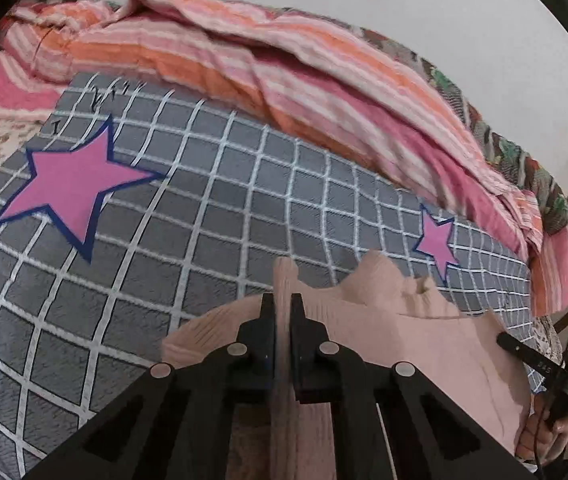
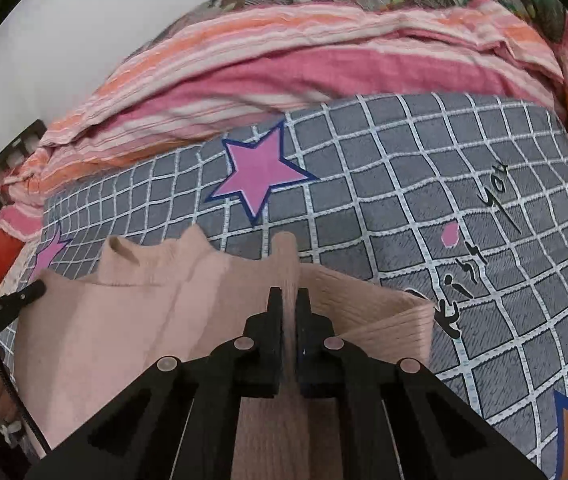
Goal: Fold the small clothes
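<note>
Black jaws of the left gripper (image 1: 282, 312) fill the bottom of the left wrist view, pressed together on a raised ridge of the pink sweater (image 1: 436, 352), which stands up between them. That sweater lies on the grey checked bedcover (image 1: 211, 216), its collar pointing toward a small pink star (image 1: 438, 240); a larger star (image 1: 71, 184) sits well off to the left. At the right edge the tip of the other gripper reaches onto the cloth, with the hand (image 1: 544, 432) that carries it below. A striped pink and orange quilt (image 1: 284, 80) is heaped along the far side of the bed.

From the right wrist view, the right gripper (image 2: 291, 304) is likewise pinching a fold of the same sweater, with knit fabric rising between its jaws. A ribbed hem or sleeve end lies doubled over just to the right, near black lettering (image 2: 480, 248) printed on the cover. The left gripper's tip touches the sweater at the far left.

Risk from here: both grips appear to hold only a narrow pinch of soft knit. If one side is lifted faster or higher, the cloth could slip free or drag crooked, leaving an uneven fold. A pinch that caught the bedcover too would pull it up.
</note>
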### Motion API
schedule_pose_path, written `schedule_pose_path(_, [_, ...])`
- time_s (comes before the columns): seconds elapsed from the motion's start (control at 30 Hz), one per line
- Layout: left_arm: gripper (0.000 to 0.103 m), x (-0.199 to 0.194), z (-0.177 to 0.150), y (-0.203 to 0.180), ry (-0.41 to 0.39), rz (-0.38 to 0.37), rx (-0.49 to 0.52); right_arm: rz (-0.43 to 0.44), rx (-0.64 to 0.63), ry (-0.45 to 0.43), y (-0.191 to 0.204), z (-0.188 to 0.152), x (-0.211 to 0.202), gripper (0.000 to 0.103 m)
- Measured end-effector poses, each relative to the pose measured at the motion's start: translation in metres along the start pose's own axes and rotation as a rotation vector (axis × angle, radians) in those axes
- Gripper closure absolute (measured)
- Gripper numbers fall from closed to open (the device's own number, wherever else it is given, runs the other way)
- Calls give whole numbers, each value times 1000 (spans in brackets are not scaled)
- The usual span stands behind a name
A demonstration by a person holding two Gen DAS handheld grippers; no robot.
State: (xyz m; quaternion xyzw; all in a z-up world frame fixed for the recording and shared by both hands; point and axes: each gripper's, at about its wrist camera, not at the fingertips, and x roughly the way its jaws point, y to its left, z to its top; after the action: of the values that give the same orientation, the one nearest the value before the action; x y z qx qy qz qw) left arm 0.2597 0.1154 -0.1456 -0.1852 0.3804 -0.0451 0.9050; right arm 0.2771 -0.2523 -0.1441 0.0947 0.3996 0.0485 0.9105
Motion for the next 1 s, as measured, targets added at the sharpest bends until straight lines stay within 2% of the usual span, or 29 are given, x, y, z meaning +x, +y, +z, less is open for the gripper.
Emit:
schedule_pose_path(0.13, [93, 13, -4, 3, 46, 25, -8, -61, 10, 74, -1, -3, 25, 97])
schedule_pose_path(0.23, [92, 4, -5, 5, 56, 8, 3, -98, -7, 70, 6, -2, 18, 89])
schedule_pose_path(0.3, [85, -6, -5, 9, 45, -2, 8, -115, -22, 49, 16, -1, 6, 86])
schedule_pose_path(0.37, [72, -20, -7, 15, 8, 2, 9, -111, -74, 12, 33, -3, -10, 66])
schedule_pose_path(0.43, [66, -31, -8, 22, -23, 2, 10, -86, -138, -21, 61, -9, -22, 59])
schedule_pose_path(0.47, [63, -36, -9, 28, -35, 25, 10, -67, -158, -22, 71, -13, -23, 59])
schedule_pose_path(0.57, [63, -39, -9, 43, -31, 90, 12, 5, -219, 3, 111, -26, -20, 59])
schedule_pose_path(0.63, [63, -37, -13, 58, -17, 124, 5, 20, -247, 45, 130, -35, -7, 60])
schedule_pose_path(0.7, [63, -33, -16, 72, -12, 162, -6, -18, -258, 92, 141, -44, 8, 61])
schedule_pose_path(0.8, [63, -30, -21, 83, -30, 154, 3, -89, -278, 81, 147, -48, 22, 61])
schedule_pose_path(0.9, [62, -25, -24, 79, -53, 187, 47, -94, -251, 124, 145, -40, 34, 61])
schedule_pose_path(1.0, [54, -18, -28, 72, -60, 215, 100, -99, -227, 150, 143, -31, 48, 61])
